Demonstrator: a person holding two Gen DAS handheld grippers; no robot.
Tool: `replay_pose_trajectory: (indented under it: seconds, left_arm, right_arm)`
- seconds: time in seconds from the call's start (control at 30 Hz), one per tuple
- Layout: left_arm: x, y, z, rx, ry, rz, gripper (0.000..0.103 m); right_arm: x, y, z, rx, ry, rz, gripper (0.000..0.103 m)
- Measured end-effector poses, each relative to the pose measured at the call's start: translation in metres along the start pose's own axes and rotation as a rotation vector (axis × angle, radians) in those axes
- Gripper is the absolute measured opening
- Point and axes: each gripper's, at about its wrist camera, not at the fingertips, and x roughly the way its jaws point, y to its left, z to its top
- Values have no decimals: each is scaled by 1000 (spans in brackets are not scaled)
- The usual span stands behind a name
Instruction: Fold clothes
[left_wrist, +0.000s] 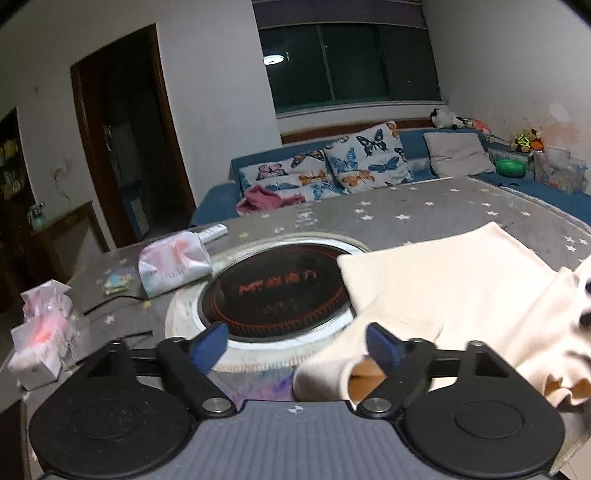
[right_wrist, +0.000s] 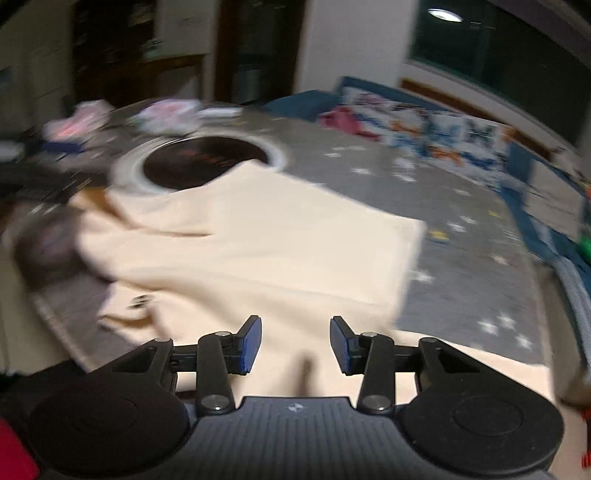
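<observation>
Fig.: L tool (left_wrist: 295, 341), blue pads spread wide, nothing btwn them; a cuff of the cream sweater (left_wrist: 454, 291) lies just by its R pad. Sweater: 1, sprawled on the star-print table (left_wrist: 424, 206), partly over the round cooktop (left_wrist: 273, 291); part lies flat w/ straight edges, near side rumpled, so how far folded can't be told. Judged soft, light, limp, likely to sag & slip; best pinched at cuff, hem or corner. R tool (right_wrist: 295, 343), pads apart, empty, above the cloth. Also: 2 tissue packs (left_wrist: 40, 332) at far L.
</observation>
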Motion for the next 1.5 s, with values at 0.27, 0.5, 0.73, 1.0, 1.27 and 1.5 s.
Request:
replay_pose_trajectory:
  seconds: [0.27, 0.5, 0.73, 1.0, 1.27, 1.5]
  left_arm:
    - [-27, -26, -3, 80, 11, -413, 48]
    - [-34, -69, -29, 277, 49, -543, 57]
    - [-15, -86, -42, 368, 78, -510, 21]
    - [-19, -71, -38, 298, 147, -662, 6]
    - [-17, -66, -31, 287, 169, -735, 11]
    - [8, -63, -7, 187, 118, -607, 14]
  right_arm:
    - [16, 24, -1, -68, 55, 131, 21]
    - [2, 32, -9, -99, 67, 179, 28]
    - [8, 39, -15, -135, 77, 146, 18]
    - [-6, 35, -16, -173, 111, 193, 6]
    - [-22, 29, -17, -201, 118, 258, 18]
    - [-12, -5, 6, -111, 49, 137, 28]
